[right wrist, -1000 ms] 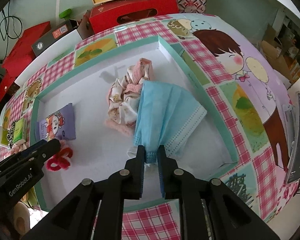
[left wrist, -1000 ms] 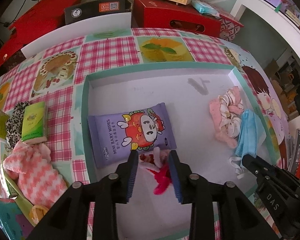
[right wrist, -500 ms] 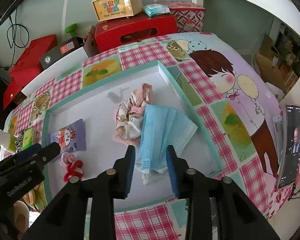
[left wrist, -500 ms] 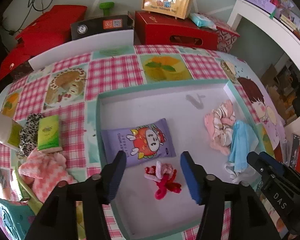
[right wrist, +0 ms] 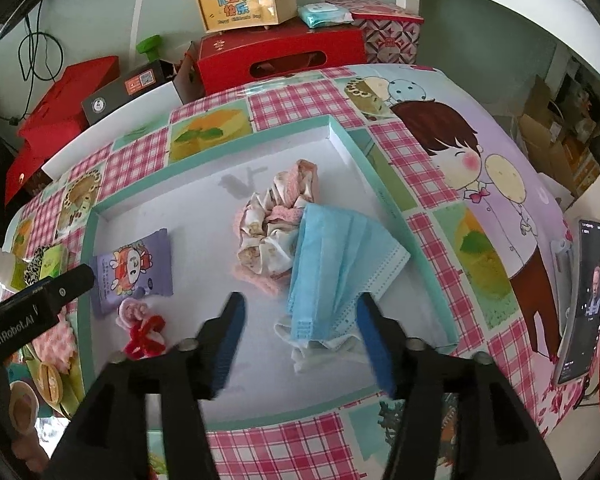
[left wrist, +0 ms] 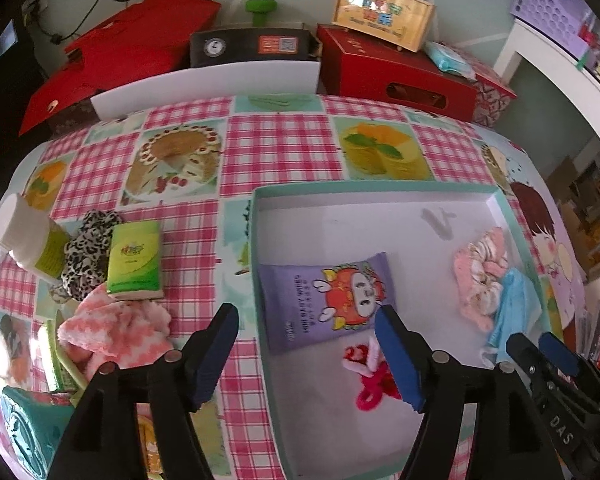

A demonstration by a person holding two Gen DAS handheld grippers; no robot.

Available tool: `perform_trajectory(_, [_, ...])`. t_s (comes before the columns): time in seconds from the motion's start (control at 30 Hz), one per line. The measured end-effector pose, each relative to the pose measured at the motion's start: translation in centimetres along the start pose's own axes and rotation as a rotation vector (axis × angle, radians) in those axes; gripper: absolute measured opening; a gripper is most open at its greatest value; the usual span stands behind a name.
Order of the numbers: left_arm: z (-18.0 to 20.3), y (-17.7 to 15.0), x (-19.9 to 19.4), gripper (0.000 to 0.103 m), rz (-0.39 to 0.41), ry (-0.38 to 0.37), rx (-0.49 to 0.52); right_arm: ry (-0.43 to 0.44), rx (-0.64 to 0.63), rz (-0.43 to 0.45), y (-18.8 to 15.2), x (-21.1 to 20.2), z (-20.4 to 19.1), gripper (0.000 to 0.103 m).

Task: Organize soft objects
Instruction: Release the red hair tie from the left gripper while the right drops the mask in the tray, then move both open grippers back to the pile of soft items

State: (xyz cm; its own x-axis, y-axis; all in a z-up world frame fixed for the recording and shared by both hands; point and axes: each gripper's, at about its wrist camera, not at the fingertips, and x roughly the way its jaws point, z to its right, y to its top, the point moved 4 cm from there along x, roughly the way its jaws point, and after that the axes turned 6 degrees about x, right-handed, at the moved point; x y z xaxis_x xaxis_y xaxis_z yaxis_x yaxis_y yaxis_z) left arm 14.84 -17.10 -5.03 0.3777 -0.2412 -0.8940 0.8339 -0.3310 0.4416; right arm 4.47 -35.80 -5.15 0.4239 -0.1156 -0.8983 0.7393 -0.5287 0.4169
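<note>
A shallow teal-rimmed tray (left wrist: 256,264) (right wrist: 384,196) lies on the table. Inside it are a purple wipes pack (left wrist: 326,300) (right wrist: 134,266), a red and pink yarn bow (left wrist: 366,376) (right wrist: 142,328), a pink floral scrunchie (left wrist: 480,280) (right wrist: 276,216) and a blue face mask (left wrist: 514,308) (right wrist: 336,264). My left gripper (left wrist: 306,354) hangs above the tray's left rim, its jaws opening with nothing between them. My right gripper (right wrist: 300,338) hovers over the mask's near end, jaws opening, pads clear of the mask. Left of the tray lie a green tissue pack (left wrist: 136,258), a leopard scrunchie (left wrist: 86,252) and a pink knit cloth (left wrist: 116,330).
A white bottle (left wrist: 28,236) lies at the table's left edge. Red boxes (left wrist: 396,72), a black box (left wrist: 252,46) and a wooden case (left wrist: 384,8) stand behind the table. A phone (right wrist: 582,300) rests at the right edge. More clutter sits at the near left corner (left wrist: 24,420).
Both grippers have let go and opened wide: the left released the yarn bow and rose back leftward, the right released the mask, which now lies in the tray.
</note>
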Motion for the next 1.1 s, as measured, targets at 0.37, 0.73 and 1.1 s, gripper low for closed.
perform_trajectory(0.37, [-1.7, -0.1, 1.0, 0.102, -0.030, 0.024, -0.068, 0.032, 0.017, 0.016, 0.3, 0.0, -0.3, 0.094])
perform_trajectory(0.73, [-2.6, 0.1, 0.9, 0.102, -0.019, 0.018, -0.103, 0.038, 0.005, 0.017, 0.2, 0.0, -0.6, 0.094])
perform_trajectory(1.1, [-6.5, 0.6, -0.7, 0.102, 0.021, 0.085, -0.155, 0.100, -0.035, 0.021, -0.2, -0.1, -3.5, 0.094])
